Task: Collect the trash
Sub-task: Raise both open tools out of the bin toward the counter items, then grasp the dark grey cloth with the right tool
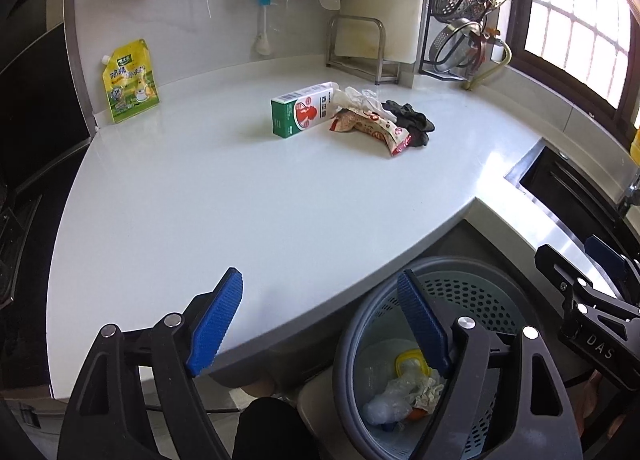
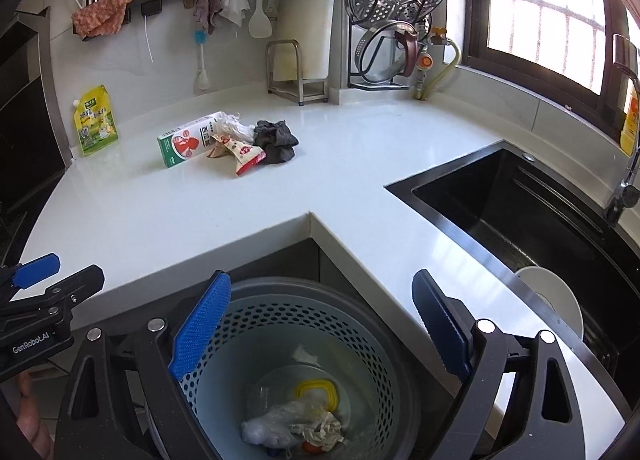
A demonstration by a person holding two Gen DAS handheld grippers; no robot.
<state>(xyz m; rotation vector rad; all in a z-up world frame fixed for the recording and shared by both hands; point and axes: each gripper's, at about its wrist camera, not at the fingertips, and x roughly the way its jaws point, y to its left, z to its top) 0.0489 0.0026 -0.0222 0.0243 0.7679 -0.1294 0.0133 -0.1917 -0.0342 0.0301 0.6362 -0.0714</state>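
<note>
Below the countertop's inner corner sits the perforated waste basket, already holding crumpled plastic and paper. Your left gripper and right gripper both hang over it with fingers spread wide and nothing between them. What is left to collect lies in a heap well back on the countertop, nearer its rear edge: a green and white carton on its side, white crumpled tissue, a red and white wrapper and a dark rag-like wad, all touching. Reach for one piece at a time. Take the carton across its narrow faces, so it does not slip.
</note>
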